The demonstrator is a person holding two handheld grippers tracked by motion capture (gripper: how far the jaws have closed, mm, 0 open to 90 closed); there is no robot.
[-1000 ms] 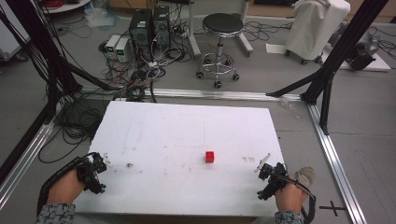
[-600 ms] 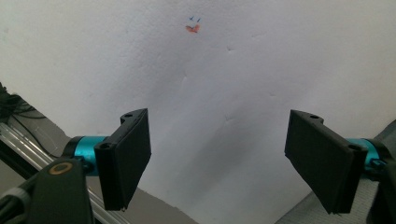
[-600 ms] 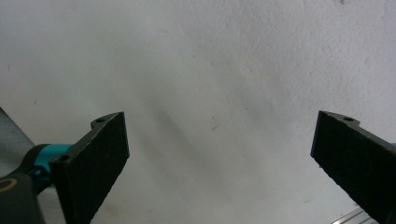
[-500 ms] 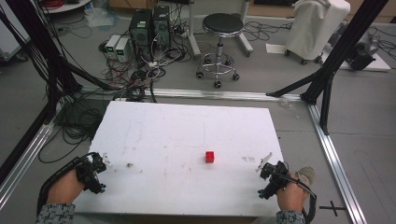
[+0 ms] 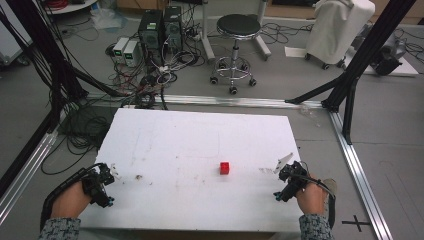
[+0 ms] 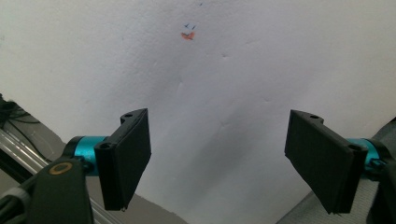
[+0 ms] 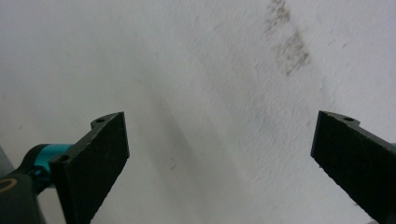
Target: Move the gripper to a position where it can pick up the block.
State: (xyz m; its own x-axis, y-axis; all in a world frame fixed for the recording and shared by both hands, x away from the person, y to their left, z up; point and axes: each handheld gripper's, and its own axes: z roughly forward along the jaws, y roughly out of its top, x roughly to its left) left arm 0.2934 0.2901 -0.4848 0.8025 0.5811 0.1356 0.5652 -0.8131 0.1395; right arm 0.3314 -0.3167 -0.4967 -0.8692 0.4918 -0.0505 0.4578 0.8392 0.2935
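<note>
A small red cube (image 5: 225, 168) lies on the white foam board (image 5: 200, 145), right of its middle. My left gripper (image 5: 102, 182) rests at the board's near left corner, held by a hand. Its jaws stand wide open over bare board (image 6: 219, 116), with nothing between them. At the near right edge, my right gripper (image 5: 289, 181) is held by the other hand, well to the right of the cube. Its jaws are also wide open over bare board (image 7: 219, 140). A small orange mark (image 6: 187, 36) shows on the board ahead of the left gripper.
Aluminium rails (image 5: 357, 165) frame the table. Beyond the far edge stand a black stool (image 5: 237, 30), computer boxes (image 5: 160, 25), tangled cables (image 5: 145, 85) and a white covered object (image 5: 337, 25). A grey smudge (image 7: 292, 46) marks the board near the right gripper.
The right gripper has crept slightly right and toward the near edge. The left gripper and the red cube have stayed where they were.
</note>
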